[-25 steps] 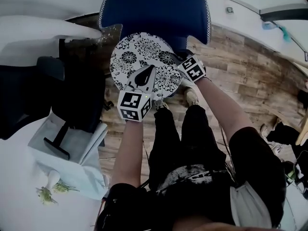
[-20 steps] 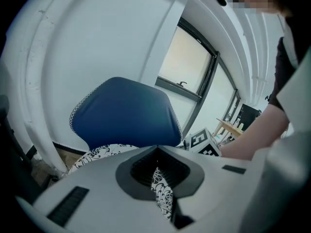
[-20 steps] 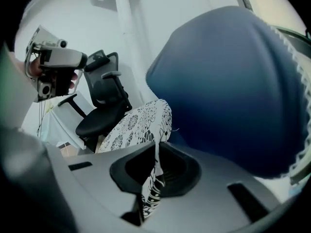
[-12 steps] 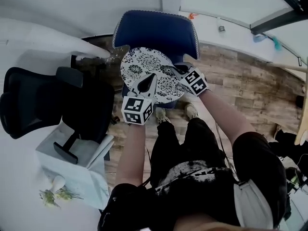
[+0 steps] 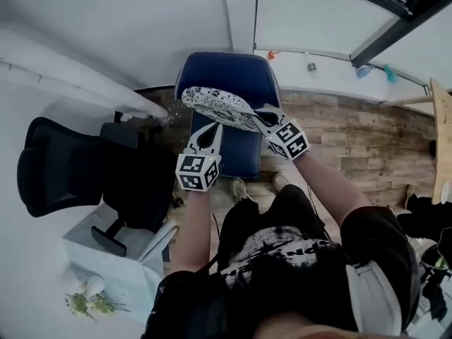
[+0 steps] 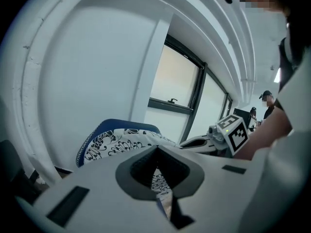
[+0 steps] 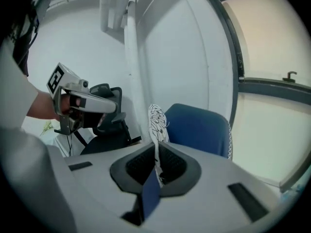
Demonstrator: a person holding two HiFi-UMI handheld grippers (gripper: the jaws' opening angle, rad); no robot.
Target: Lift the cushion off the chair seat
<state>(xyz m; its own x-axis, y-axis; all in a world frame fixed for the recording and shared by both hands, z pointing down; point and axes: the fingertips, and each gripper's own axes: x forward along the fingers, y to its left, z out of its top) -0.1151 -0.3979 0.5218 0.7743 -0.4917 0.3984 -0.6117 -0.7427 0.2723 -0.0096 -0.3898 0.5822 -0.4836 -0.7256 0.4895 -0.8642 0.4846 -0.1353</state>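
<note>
The round cushion (image 5: 215, 104), white with a black flower print and a blue underside, hangs level above the blue chair's seat (image 5: 239, 152), clear of it. My left gripper (image 5: 211, 130) is shut on its near edge, and my right gripper (image 5: 260, 119) is shut on its right edge. In the left gripper view the cushion (image 6: 119, 141) runs from the shut gripper (image 6: 158, 177) toward the blue backrest (image 6: 112, 124). In the right gripper view the cushion (image 7: 157, 120) stands edge-on, pinched in the gripper (image 7: 156, 170).
A black office chair (image 5: 67, 168) stands left of the blue chair. A white table (image 5: 28, 274) at the lower left bears a box (image 5: 113, 253) and small flowers (image 5: 88, 299). Behind the chair are a white wall and a window. The person's legs stand on the wood floor (image 5: 353, 143).
Both grippers have risen with the cushion held between them. The cushion has come up off the seat and now shows nearly edge-on in front of the backrest.
</note>
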